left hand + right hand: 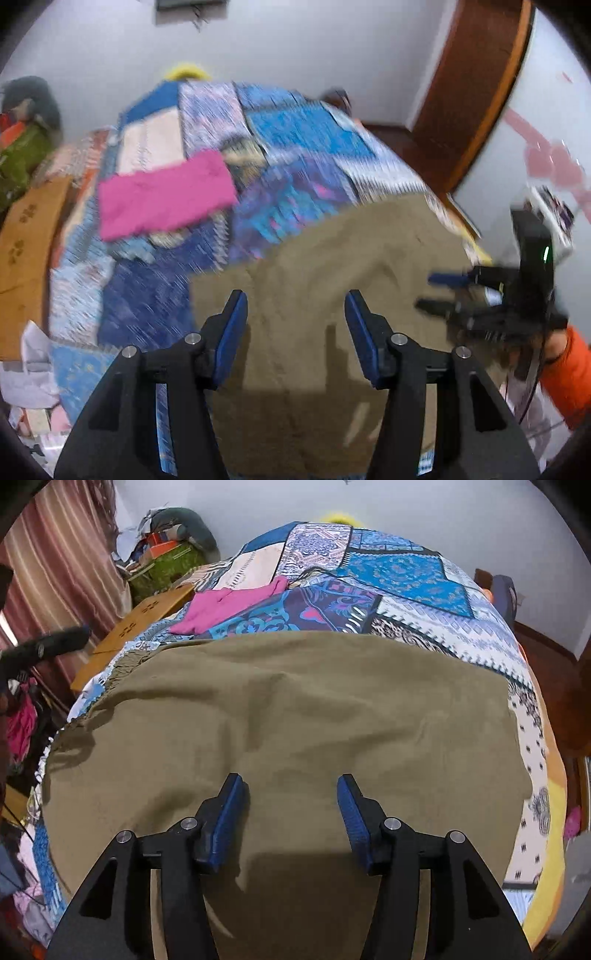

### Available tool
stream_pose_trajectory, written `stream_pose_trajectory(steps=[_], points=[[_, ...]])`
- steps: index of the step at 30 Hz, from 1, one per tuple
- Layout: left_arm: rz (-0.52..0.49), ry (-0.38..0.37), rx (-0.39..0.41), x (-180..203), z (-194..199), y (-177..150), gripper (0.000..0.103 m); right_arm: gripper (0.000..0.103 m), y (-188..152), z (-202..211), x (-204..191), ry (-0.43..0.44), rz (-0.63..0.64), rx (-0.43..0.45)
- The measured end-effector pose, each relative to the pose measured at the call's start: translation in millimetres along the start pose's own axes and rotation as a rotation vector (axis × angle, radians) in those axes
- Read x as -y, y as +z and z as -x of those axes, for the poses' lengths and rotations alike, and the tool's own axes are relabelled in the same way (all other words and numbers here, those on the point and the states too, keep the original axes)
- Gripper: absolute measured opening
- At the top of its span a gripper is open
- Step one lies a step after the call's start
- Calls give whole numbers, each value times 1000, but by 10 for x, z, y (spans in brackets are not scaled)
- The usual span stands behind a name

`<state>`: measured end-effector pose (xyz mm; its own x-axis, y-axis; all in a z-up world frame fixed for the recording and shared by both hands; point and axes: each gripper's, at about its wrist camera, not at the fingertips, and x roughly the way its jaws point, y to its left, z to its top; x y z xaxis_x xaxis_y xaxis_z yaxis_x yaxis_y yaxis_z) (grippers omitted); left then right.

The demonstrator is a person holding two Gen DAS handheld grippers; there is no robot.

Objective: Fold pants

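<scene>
Pants [280,716] of olive-khaki cotton lie spread on the near part of the bed, over a blue patchwork quilt [399,572], and look already doubled into a broad slab; a gathered, elastic-looking edge sits toward the bed's left side.

Farthest left, beside the bed, stands a brown cardboard box [26,236]. Next, toward the bed's far left, a folded pink garment [166,195] rests on the quilt, well apart from the pants.

The left gripper [295,314] hangs over the khaki cloth with its blue fingers [232,332] about half open and nothing between them. The right gripper [291,797] is likewise above the cloth, its fingers spread to a similar gap and holding nothing. Seen from the left wrist it sits near the bed's right edge, held by a hand in an orange sleeve [565,373].

As I judge it, the next fold has yet to be gripped. To do it well, each pair of fingers should come down on a matching corner of one short edge, pinch through every layer, lift together and level, and carry the edge over so the hems line up. Smoothing the shallow creases in the middle first would keep the fold flat.
</scene>
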<state>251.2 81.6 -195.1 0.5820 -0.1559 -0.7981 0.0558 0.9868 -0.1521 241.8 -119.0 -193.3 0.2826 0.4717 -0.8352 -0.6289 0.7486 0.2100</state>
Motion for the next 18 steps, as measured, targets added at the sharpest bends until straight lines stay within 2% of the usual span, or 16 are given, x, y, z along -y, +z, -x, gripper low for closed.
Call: stream_pose_trajectory(steps=[3,8,15,18], points=[[-36,16,-78,103,-210,-221,54,50,-89,61,38,-4,-26,0],[-126,139,-39,273,-190,-469,58,52,-301,231,27,-31,-31,4],[-78,122,-34,235,48,-554,58,53,-540,440,44,-34,-86,11],[-69,128,-1,264,263,-570,58,53,-571,580,-6,-47,-92,36]])
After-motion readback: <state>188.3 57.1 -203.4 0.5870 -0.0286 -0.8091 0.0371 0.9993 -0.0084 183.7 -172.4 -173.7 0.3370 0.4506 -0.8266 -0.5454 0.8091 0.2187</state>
